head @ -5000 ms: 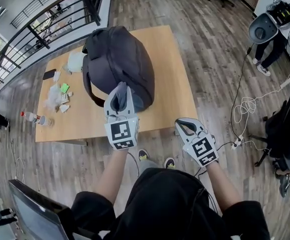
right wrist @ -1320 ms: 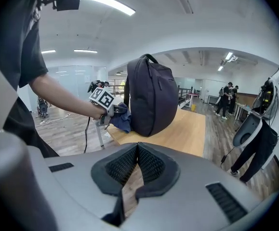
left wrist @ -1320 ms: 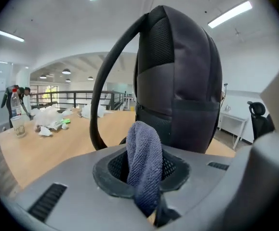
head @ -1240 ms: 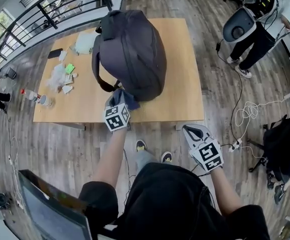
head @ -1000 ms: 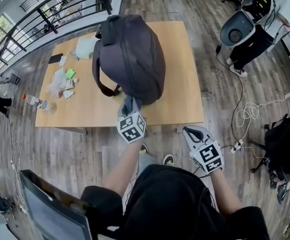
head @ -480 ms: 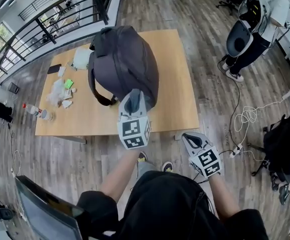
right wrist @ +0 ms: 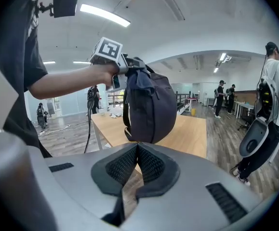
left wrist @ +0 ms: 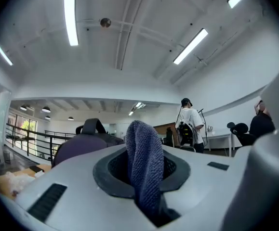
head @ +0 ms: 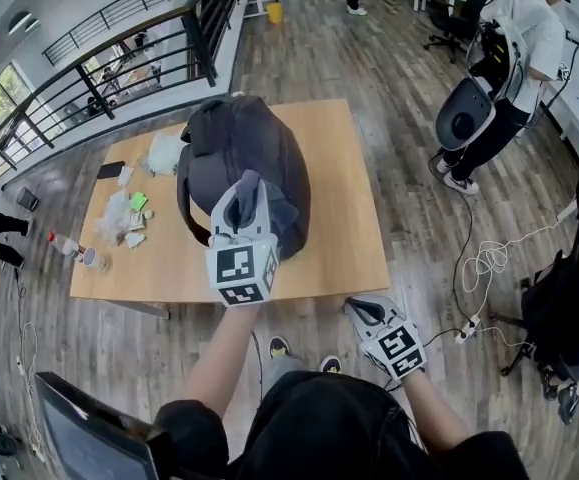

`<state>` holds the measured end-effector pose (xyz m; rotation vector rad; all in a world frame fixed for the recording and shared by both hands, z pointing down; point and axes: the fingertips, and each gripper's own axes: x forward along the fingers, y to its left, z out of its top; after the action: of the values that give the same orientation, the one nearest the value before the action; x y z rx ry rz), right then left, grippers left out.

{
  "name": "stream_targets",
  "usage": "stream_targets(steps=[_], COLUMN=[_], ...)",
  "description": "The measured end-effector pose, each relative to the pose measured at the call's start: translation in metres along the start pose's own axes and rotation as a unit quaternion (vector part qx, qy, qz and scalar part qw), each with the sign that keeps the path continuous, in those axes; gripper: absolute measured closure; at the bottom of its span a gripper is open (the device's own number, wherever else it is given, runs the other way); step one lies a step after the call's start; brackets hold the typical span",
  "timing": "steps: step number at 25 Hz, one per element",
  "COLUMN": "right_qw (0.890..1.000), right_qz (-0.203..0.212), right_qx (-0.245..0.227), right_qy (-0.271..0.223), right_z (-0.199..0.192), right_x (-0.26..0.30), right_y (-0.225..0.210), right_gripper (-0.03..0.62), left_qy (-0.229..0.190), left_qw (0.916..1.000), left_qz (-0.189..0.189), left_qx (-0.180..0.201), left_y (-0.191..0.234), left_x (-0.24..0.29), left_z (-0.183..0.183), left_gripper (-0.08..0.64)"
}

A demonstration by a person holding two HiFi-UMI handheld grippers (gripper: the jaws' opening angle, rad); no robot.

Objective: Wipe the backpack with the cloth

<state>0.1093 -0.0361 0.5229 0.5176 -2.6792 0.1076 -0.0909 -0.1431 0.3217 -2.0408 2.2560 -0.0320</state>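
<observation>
Two claws, one working. Left gripper pinches the blue cloth, with a fold standing up between the jaws, likely so the loose end can drag over fabric. In the head view it sits centre frame, in front of the dark backpack, which stands on the wooden table at upper middle. Can't tell if the cloth touches the bag. Right gripper, lower right, has its jaws pressed together on nothing, off the table edge, probably just kept clear.

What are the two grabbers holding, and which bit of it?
The left gripper pinches the blue cloth by a bunched fold, its end sticking out past the jaws. The right gripper holds nothing.
</observation>
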Motion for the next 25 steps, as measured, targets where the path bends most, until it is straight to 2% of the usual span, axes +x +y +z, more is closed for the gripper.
stream_targets(steps=[2, 6, 9, 11, 12, 13, 14, 16, 18, 21, 23, 25], right_qw=[1.000, 1.000, 1.000, 0.999, 0.999, 0.999, 0.999, 0.998, 0.998, 0.997, 0.997, 0.998], right_qz=[-0.002, -0.015, -0.023, -0.027, -0.030, -0.034, -0.038, -0.045, -0.051, -0.058, -0.054, -0.046], right_qx=[-0.001, 0.004, 0.013, 0.016, 0.017, 0.020, 0.024, 0.033, 0.041, 0.047, 0.046, 0.045], right_qy=[-0.005, -0.012, -0.011, -0.007, -0.005, -0.003, -0.003, -0.005, -0.007, -0.002, -0.001, -0.011], right_z=[0.002, 0.004, 0.000, -0.003, -0.005, -0.007, -0.008, -0.012, -0.015, -0.020, -0.018, -0.008], right_x=[-0.001, -0.008, -0.014, -0.016, -0.017, -0.019, -0.022, -0.026, -0.024, -0.008, 0.014, 0.047], right_y=[-0.001, -0.012, -0.016, -0.016, -0.017, -0.018, -0.019, -0.021, -0.024, -0.025, -0.022, -0.019], right_gripper=[0.583, 0.583, 0.583, 0.583, 0.583, 0.583, 0.583, 0.583, 0.583, 0.583, 0.583, 0.583], left_qy=[0.005, 0.022, 0.071, 0.088, 0.107, 0.136, 0.164, 0.191, 0.194, 0.198, 0.199, 0.205], left_qw=[1.0000, 0.9986, 0.9955, 0.9907, 0.9864, 0.9819, 0.9783, 0.9739, 0.9717, 0.9725, 0.9760, 0.9788], left_qz=[0.000, -0.010, -0.029, -0.044, -0.052, -0.061, -0.068, -0.077, -0.087, -0.087, -0.062, -0.003], left_qx=[0.007, 0.048, 0.056, 0.094, 0.113, 0.117, 0.107, 0.096, 0.102, 0.087, 0.065, 0.008], left_y=[-0.008, -0.031, -0.045, -0.051, -0.053, -0.053, -0.052, -0.047, -0.043, -0.032, -0.018, 0.009], left_x=[-0.006, -0.011, -0.015, -0.018, -0.021, -0.023, -0.027, -0.036, -0.040, -0.042, -0.048, -0.056], left_z=[-0.023, -0.071, -0.128, -0.165, -0.186, -0.208, -0.229, -0.252, -0.256, -0.254, -0.254, -0.254], left_gripper=[0.489, 0.489, 0.489, 0.489, 0.489, 0.489, 0.489, 0.489, 0.489, 0.489, 0.489, 0.489])
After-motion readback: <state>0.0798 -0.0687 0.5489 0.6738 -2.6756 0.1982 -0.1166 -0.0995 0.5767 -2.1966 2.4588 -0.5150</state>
